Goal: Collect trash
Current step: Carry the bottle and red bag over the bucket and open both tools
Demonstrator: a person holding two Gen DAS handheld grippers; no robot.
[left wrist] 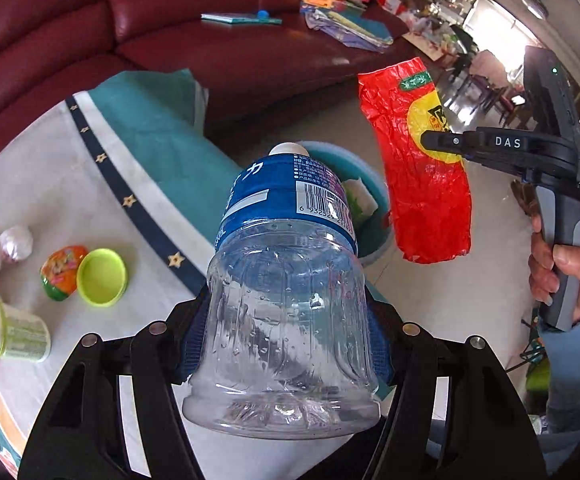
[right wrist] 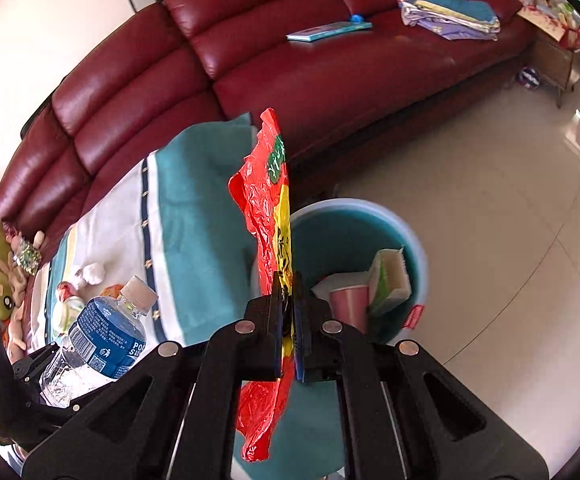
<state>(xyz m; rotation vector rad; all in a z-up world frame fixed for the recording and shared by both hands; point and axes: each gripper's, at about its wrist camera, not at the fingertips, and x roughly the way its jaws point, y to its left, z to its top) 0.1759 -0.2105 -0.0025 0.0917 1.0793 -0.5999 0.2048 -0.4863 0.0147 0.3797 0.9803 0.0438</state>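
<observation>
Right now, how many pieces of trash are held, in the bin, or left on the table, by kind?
Held in a claw: 2 (plastic bottle, red wrapper)
In the blue bin: at least 3 (pink cup, green-white carton, white paper)
On the table: at least 5 (crumpled tissues, orange jelly cup, green lid, yogurt tub)
Total: at least 10

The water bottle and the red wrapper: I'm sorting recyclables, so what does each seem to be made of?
The water bottle looks like clear, glossy plastic: you see through its ribbed wall, with droplets inside and a blue printed label. The red wrapper seems to be thin plastic film, shiny and finely crinkled, hanging limp from the right gripper; whether it is foil-lined cannot be told.
</observation>
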